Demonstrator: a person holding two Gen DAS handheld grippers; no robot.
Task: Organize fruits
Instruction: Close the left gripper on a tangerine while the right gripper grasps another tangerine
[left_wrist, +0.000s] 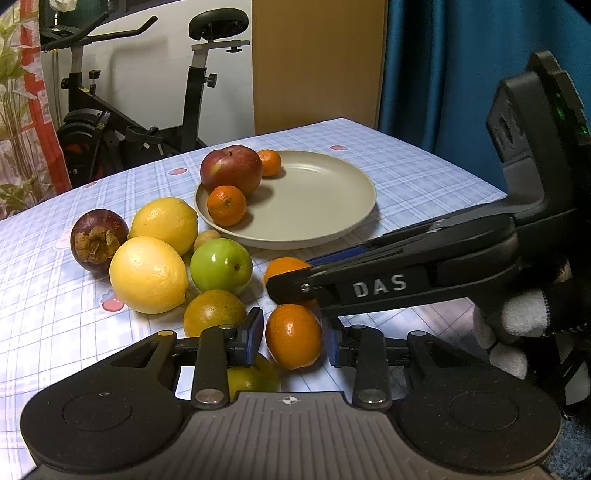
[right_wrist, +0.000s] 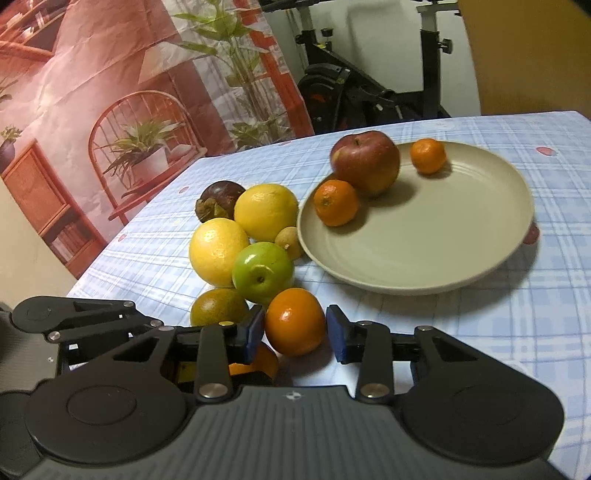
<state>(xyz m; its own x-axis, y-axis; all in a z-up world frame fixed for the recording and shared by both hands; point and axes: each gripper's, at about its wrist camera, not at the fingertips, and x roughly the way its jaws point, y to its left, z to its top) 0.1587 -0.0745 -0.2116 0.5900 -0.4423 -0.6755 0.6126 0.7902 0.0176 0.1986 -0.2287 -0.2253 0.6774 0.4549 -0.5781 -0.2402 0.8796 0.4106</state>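
Left gripper (left_wrist: 293, 341): jaws narrow, pads clamped on tangerine (left_wrist: 293, 336) resting on tablecloth (left_wrist: 424, 177).
Right gripper (right_wrist: 295, 332): jaws narrow, pads gripping second tangerine (right_wrist: 294, 321) beside green apple (right_wrist: 263, 272).
Plate (right_wrist: 443, 258) holds red apple (right_wrist: 365, 162), two tangerines: likely sorting destination.

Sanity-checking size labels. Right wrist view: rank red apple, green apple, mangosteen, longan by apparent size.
1. Red apple
2. Green apple, close behind; it sits nearer the camera, so the true gap may be wider
3. Mangosteen, partly hidden by a lemon
4. Longan, clearly smallest
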